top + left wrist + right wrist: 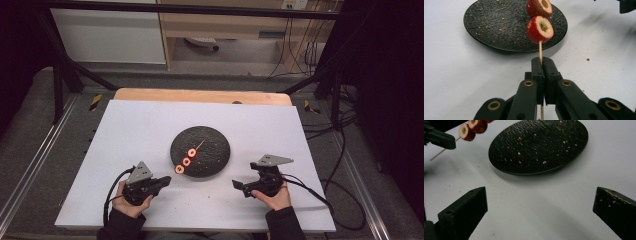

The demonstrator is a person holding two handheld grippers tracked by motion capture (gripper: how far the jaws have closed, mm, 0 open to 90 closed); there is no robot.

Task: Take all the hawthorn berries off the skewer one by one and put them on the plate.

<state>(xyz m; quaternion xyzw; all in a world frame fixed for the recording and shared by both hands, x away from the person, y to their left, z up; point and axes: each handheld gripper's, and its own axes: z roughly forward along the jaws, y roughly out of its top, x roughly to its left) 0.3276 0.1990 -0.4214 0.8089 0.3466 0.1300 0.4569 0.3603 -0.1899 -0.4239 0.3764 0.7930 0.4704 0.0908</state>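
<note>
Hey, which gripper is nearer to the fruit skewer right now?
Left. The left gripper is shut on the skewer stick, just below the fruit. The right gripper sits open off the plate's other side.

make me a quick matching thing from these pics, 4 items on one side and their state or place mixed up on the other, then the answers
Things:
1. left gripper
2. right gripper
3. black plate
4. strawberry pieces

States or places:
A. threaded on a wooden skewer
B. lies in the middle of the white table, dotted with crumbs
C. jaws wide apart, nothing between them
D. shut on the skewer's bare end

Pairs: 1-D, 2-C, 3-B, 4-A
</note>
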